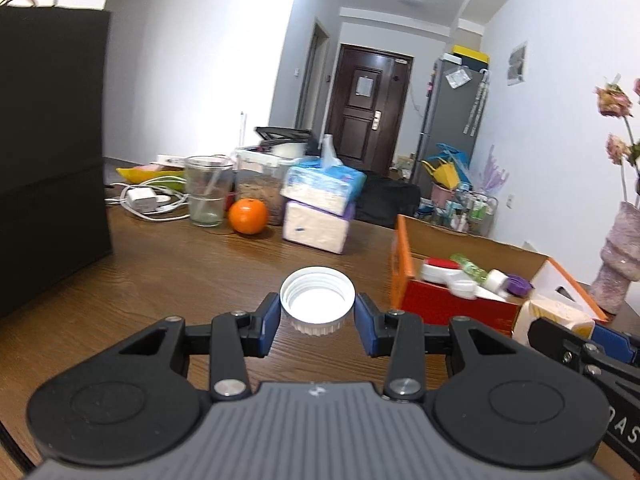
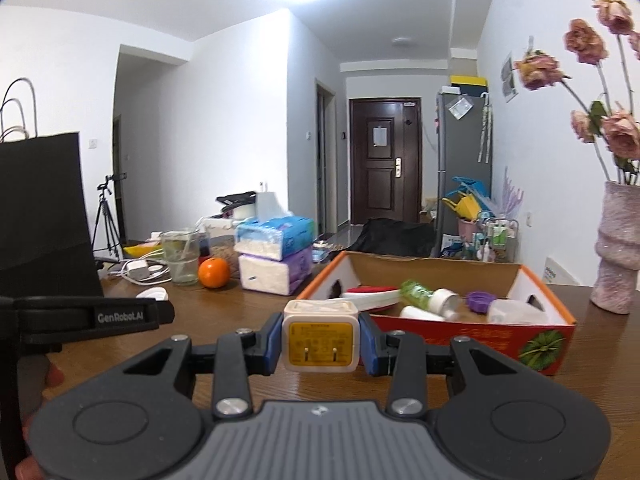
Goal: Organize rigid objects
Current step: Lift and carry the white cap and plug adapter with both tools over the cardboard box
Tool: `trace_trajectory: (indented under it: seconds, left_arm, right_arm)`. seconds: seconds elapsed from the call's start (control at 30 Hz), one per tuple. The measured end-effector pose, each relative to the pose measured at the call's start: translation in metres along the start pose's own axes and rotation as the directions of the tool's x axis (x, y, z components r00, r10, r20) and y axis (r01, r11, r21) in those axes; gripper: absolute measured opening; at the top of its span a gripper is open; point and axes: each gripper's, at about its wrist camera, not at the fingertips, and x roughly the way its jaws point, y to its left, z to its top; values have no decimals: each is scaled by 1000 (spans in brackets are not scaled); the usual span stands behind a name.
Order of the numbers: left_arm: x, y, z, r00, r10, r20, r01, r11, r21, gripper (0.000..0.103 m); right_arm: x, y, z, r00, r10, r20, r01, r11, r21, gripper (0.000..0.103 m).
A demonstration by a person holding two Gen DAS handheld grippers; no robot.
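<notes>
My left gripper (image 1: 317,316) is shut on a white screw cap (image 1: 317,300), open side up, held a little above the wooden table (image 1: 180,276). In the right wrist view the same cap (image 2: 152,293) shows at the left, beyond the left gripper's black side. My right gripper (image 2: 319,340) is shut on a white charger plug with a yellow label (image 2: 319,336), prongs facing the camera. The plug (image 1: 556,318) also shows at the lower right of the left wrist view. Ahead and to the right lies an orange-and-red cardboard box (image 2: 440,266) holding a green bottle (image 2: 416,290), a purple lid (image 2: 478,300) and white pieces.
A black paper bag (image 1: 52,152) stands at the left. Further back are a glass (image 1: 206,192), an orange (image 1: 248,216), stacked tissue packs (image 1: 320,208) and a white charger with cables (image 1: 144,200). A pink vase with flowers (image 2: 618,248) stands at the right.
</notes>
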Motion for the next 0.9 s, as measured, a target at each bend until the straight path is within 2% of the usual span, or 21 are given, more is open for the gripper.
trace_trajectory:
  seconds: [0.67, 0.9]
  left_arm:
    - [21, -121, 9, 993, -114, -7, 114, 989, 99, 41]
    - [42, -143, 11, 992, -129, -9, 129, 987, 95, 41]
  right_arm:
    - [-6, -92, 15, 992, -124, 38, 121, 990, 79, 38]
    - [7, -113, 19, 987, -157, 34, 153, 984, 94, 38]
